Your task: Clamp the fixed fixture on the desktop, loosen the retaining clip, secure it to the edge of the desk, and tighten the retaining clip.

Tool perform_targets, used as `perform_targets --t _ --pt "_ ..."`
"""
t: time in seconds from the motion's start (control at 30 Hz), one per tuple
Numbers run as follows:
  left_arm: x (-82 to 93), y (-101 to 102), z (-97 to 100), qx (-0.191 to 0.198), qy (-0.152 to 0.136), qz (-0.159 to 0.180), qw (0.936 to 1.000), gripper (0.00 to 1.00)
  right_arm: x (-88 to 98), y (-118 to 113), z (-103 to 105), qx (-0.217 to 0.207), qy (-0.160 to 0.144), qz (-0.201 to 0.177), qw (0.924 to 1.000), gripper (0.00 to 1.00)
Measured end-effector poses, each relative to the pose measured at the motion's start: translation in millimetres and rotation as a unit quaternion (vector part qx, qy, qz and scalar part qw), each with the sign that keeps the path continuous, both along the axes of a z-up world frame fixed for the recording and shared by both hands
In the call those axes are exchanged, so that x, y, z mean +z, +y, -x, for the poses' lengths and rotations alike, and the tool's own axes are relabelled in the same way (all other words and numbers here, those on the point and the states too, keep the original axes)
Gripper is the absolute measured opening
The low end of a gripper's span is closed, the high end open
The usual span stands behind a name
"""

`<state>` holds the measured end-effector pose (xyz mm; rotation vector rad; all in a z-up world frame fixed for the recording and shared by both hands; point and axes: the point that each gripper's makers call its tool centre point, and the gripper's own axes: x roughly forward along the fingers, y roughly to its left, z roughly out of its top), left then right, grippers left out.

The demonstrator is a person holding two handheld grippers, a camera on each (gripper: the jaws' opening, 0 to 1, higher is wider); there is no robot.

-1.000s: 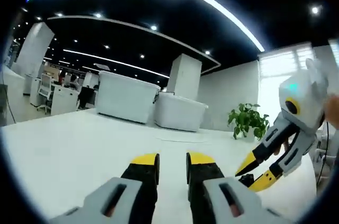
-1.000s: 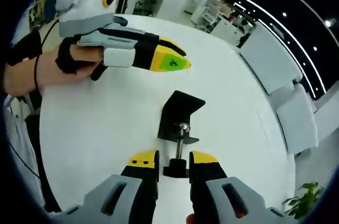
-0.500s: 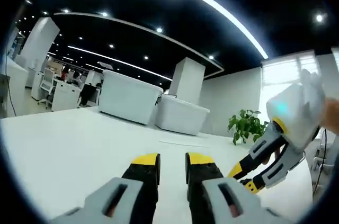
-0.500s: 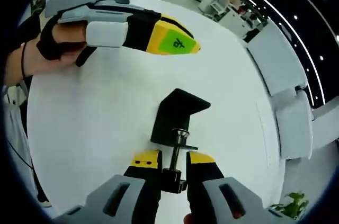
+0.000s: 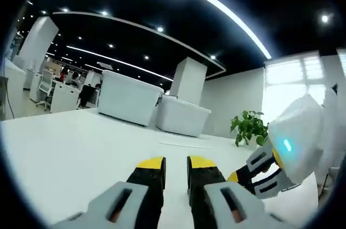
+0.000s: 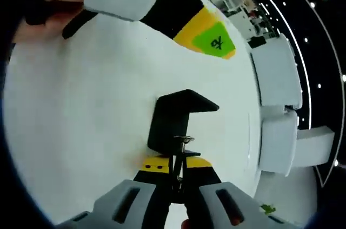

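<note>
White worktop (image 6: 81,131) carries the work, in an open office with ceiling light strips and white partitions beyond. My right tool (image 6: 170,165) is closed on the screw of the black clamp fixture (image 6: 173,118), its yellow tips pressed against the threaded shaft just below the fixture's C-shaped body, which lies flat on the worktop. I judge the first step, gripping the fixture, to be about done; loosening the retaining clip, carrying the fixture to the worktop's edge and tightening there all remain, since the fixture sits well in from any edge I can see. My left tool (image 5: 175,167) is pressed nearly together and holds nothing, hovering above the fixture on its far side. The right gripper view gives the fixture, the grip on it and the left tool with its green-labelled yellow tip. The left gripper view gives none of the fixture, showing instead the right tool's housing low at its side, a potted plant (image 5: 248,128) and the room.
</note>
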<state>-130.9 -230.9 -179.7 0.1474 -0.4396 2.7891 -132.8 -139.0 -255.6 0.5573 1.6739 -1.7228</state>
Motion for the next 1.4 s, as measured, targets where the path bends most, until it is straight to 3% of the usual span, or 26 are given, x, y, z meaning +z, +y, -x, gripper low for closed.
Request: perform_targets --t 0.1,0.23,0.33,0.53,0.67,0.83,1.07,1.4 --pt "-0.2 0.5 0.3 -0.002 0.0 0.002 1.0 0.17 4.2 -3.8 11.2 -0.014 0.039 0.017 0.999 0.04" --pt "-1.7 -0.8 1.1 0.001 -0.004 0.004 1.0 0.17 6.3 -2.7 20.3 0.019 0.105 0.008 0.9943 0.03" --pt "-1.7 -0.9 1.2 0.002 -0.004 0.004 1.0 0.17 7.9 -2.6 19.4 0.031 0.131 0.025 0.9906 0.02" --pt "-1.5 -2.9 1.3 0.004 -0.003 0.001 1.0 0.17 11.1 -0.8 21.7 0.066 0.201 0.029 0.9768 0.02" --pt "-2.5 -1.6 1.7 0.003 -0.004 0.006 1.0 0.17 12.9 0.8 21.1 0.076 0.234 0.038 0.9685 0.02" --pt "-3.8 -0.4 2.1 0.002 -0.005 0.011 0.9999 0.17 16.9 3.8 15.6 0.083 0.258 0.075 0.9596 0.02" --pt "-5.1 -2.3 3.6 0.006 -0.008 0.012 0.9999 0.17 25.4 13.5 7.9 0.096 0.292 0.085 0.9478 0.02" --pt "-7.9 0.6 4.0 0.007 -0.011 0.031 0.9994 0.17 69.1 19.5 -1.2 0.109 0.353 0.111 0.9225 0.02"
